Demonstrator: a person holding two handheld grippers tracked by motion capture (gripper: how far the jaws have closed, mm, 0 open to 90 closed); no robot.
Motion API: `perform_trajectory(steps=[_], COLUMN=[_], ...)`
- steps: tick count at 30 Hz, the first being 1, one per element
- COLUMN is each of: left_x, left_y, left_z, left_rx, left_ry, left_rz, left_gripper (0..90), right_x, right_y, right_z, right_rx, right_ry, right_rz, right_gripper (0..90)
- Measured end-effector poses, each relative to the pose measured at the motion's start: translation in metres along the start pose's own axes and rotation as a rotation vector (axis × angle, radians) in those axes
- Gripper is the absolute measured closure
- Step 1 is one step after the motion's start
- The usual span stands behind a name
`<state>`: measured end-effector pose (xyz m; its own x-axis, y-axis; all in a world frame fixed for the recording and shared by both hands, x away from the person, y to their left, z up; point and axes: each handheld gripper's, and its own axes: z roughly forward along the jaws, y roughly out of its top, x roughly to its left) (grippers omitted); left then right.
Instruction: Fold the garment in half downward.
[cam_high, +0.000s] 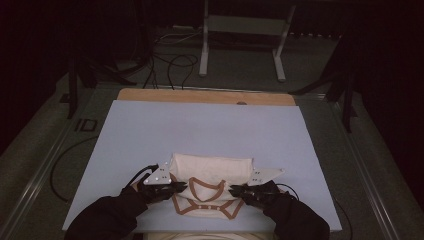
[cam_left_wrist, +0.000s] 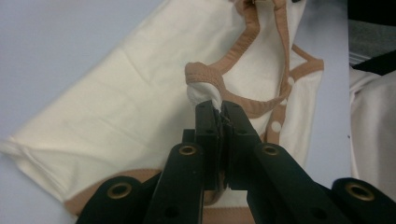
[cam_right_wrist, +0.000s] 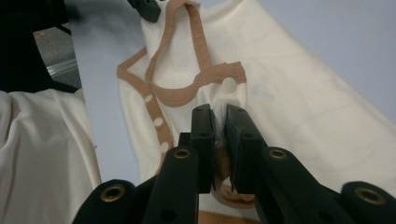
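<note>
A cream baby bodysuit with tan-brown trim lies folded on the pale blue mat, near its front edge. My left gripper comes in from the left, shut on the garment's left shoulder by the neckline. In the left gripper view the jaws pinch a tuft of cream fabric under the tan trim. My right gripper mirrors it, shut on the right shoulder. Cream fabric bunches between its jaws, next to a white snap.
More cream cloth lies at the table's near edge by the person's lap. Black cables and a white metal stand sit on the floor beyond the mat. A wooden strip shows behind the mat.
</note>
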<state>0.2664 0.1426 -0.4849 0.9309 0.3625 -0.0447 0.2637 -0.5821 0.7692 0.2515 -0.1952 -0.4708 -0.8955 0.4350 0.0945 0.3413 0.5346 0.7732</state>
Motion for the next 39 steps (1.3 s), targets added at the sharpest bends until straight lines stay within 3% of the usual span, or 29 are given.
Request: perform_trajectory(steps=[7,10,18,21,23,25,26,28,32,37,39], left_x=[-0.002,-0.004,-0.001,-0.002,-0.003,-0.002,0.001,0.002,0.004,0.012,0.019], left_y=[-0.010,-0.013,-0.019,-0.019,-0.018,-0.017,-0.016,-0.014,-0.010,-0.005,-0.002], left_z=[0.007,0.010,0.015,0.015,0.014,0.012,0.010,0.009,0.011,0.011,0.014], left_rx=[0.038,0.066,0.082,0.082,0.073,0.068,0.055,0.046,0.028,0.014,-0.008], left_ry=[-0.030,-0.029,-0.013,-0.009,-0.008,-0.003,-0.008,-0.010,-0.002,-0.019,-0.069], left_rz=[-0.013,-0.018,-0.039,-0.038,-0.035,-0.032,-0.055,-0.060,-0.056,-0.083,-0.119], left_gripper=[86.4,86.1,83.9,79.5,75.9,65.4,58.4,47.9,41.2,39.9,44.8], right_x=[0.003,0.002,-0.003,-0.004,-0.005,-0.005,-0.005,-0.007,-0.015,-0.025,-0.026], right_y=[-0.011,-0.017,-0.023,-0.024,-0.024,-0.023,-0.021,-0.017,-0.005,0.003,0.002], right_z=[0.007,0.010,0.014,0.015,0.015,0.015,0.014,0.011,0.009,0.020,0.028], right_rx=[0.023,0.032,0.042,0.051,0.053,0.052,0.042,0.021,-0.013,-0.019,0.005], right_ry=[0.021,0.026,0.024,0.033,0.038,0.043,0.033,0.031,0.009,0.047,0.067], right_rz=[0.031,0.045,0.070,0.080,0.081,0.081,0.076,0.073,0.073,0.094,0.113], right_gripper=[82.5,82.3,81.9,81.1,75.9,71.5,64.6,59.7,55.5,55.1,56.6])
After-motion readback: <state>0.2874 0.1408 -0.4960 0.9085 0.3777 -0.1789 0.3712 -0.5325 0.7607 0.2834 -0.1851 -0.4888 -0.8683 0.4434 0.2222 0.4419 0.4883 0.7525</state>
